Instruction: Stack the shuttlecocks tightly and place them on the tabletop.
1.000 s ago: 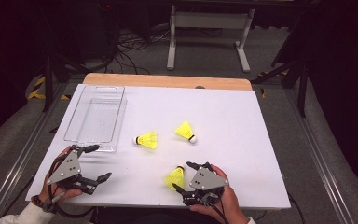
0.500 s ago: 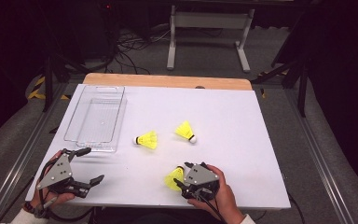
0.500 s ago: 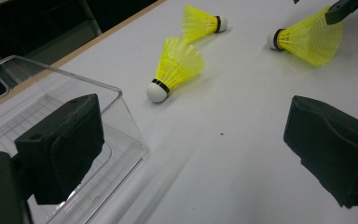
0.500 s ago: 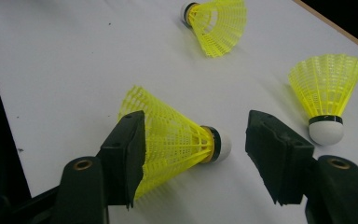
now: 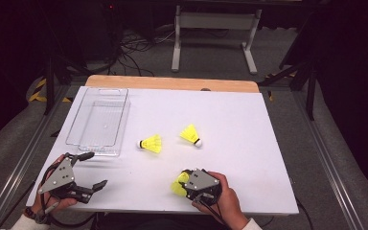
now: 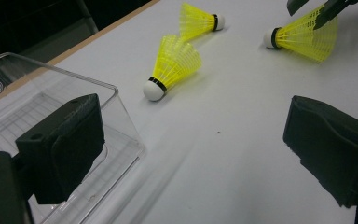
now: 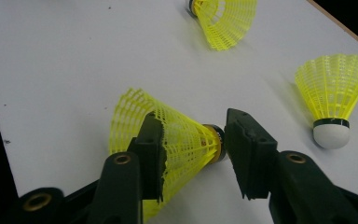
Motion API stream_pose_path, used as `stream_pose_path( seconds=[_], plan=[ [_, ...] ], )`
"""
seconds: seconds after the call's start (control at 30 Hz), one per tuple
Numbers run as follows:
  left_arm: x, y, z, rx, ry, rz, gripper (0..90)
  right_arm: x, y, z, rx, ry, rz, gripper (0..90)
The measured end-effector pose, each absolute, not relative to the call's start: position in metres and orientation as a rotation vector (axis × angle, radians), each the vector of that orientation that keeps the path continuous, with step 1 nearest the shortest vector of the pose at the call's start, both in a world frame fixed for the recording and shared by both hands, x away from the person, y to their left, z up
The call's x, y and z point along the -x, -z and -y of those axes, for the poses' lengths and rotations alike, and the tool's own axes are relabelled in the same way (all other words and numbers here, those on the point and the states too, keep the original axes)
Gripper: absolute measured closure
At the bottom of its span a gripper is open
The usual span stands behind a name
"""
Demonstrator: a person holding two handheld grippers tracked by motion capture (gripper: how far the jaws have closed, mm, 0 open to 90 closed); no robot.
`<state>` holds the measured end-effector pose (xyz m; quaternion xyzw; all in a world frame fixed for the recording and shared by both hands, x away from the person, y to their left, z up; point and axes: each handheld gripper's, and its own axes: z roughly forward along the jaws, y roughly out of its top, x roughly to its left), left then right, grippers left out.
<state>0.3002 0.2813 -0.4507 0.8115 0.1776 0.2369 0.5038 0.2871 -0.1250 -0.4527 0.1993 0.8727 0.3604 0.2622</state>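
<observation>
White laminate covers the tabletop, with a bare wooden strip along its far edge; we note dark carpeted floor, loose cables and a grey metal stand beyond that edge. Taking the clear plastic tray as landmark: two yellow shuttlecocks lie just right of it, the nearer one beside its front corner, the other further right. A third shuttlecock sits well right of the tray near the front edge, between the jaws of the right hand-held gripper, which have just been closing; one pad meets the skirt, the other the cork end. The left hand-held gripper stands wide open and empty just before the tray.
</observation>
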Motion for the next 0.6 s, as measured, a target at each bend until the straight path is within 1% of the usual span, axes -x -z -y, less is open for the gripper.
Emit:
stream_pose_path(
  seconds=[0.13, 0.17, 0.2, 0.23, 0.3, 0.37, 0.6],
  plan=[
    [-0.301, 0.451, -0.282, -1.959, -0.568, -0.431, 6.0, -0.288, 0.452, 0.125, -0.543, -0.951, -2.345, 74.1],
    [-0.301, 0.451, -0.282, -1.959, -0.568, -0.431, 6.0, -0.288, 0.452, 0.125, -0.543, -0.951, -2.345, 74.1],
    [-0.301, 0.45, -0.282, -1.959, -0.567, -0.431, 6.0, -0.288, 0.451, 0.126, -0.546, -0.936, -2.337, 79.2],
    [-0.301, 0.45, -0.282, -1.959, -0.567, -0.431, 6.0, -0.288, 0.451, 0.126, -0.546, -0.936, -2.337, 79.2],
    [-0.301, 0.45, -0.282, -1.96, -0.566, -0.43, 6.0, -0.289, 0.45, 0.128, -0.544, -0.92, -2.322, 82.9],
    [-0.301, 0.45, -0.282, -1.959, -0.566, -0.431, 6.1, -0.29, 0.448, 0.13, -0.548, -0.919, -2.316, 88.6],
    [-0.301, 0.45, -0.282, -1.949, -0.561, -0.437, 6.3, -0.291, 0.445, 0.135, -0.539, -0.906, -2.301, 89.3]
  ],
)
